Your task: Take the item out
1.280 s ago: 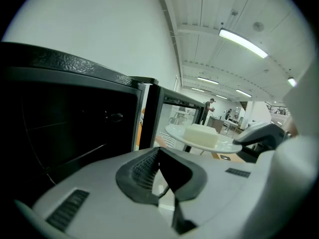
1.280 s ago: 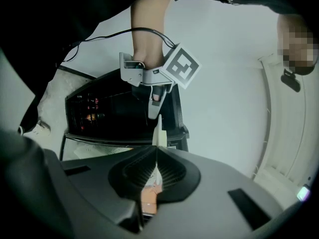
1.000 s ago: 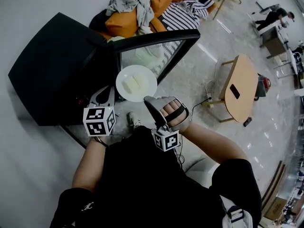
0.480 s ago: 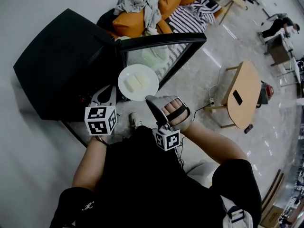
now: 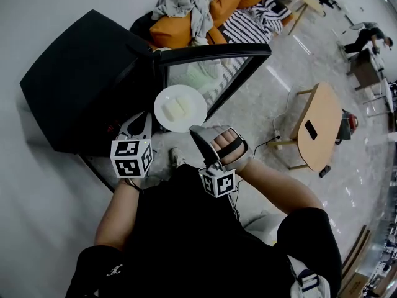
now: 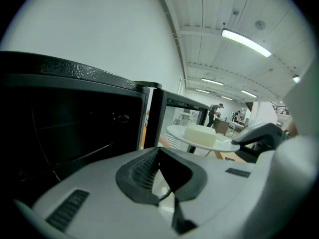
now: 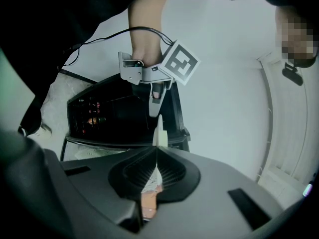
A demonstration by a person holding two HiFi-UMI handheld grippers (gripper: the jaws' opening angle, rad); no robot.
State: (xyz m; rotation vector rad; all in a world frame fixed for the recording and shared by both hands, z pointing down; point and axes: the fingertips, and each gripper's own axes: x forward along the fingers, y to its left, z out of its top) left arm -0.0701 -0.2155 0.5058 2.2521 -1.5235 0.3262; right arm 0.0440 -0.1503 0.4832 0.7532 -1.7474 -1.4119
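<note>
A white plate (image 5: 180,108) with pale food blocks (image 5: 175,109) hangs in the air just outside the black oven (image 5: 80,79), whose glass door (image 5: 214,58) stands swung open. My right gripper (image 5: 197,132) is shut on the plate's near rim. In the right gripper view the plate (image 7: 158,133) shows edge-on between the pads. My left gripper (image 5: 138,124) sits left of the plate by the oven's opening, shut and holding nothing. The left gripper view shows the dark oven cavity (image 6: 75,128), the plate (image 6: 199,139) and the right gripper (image 6: 259,136).
Orange cushions with clothes (image 5: 186,11) and a striped cushion (image 5: 242,17) lie behind the oven door. A wooden side table (image 5: 316,123) with a phone stands to the right, a cable (image 5: 270,138) trailing on the floor. A shoe (image 5: 175,158) shows below the plate.
</note>
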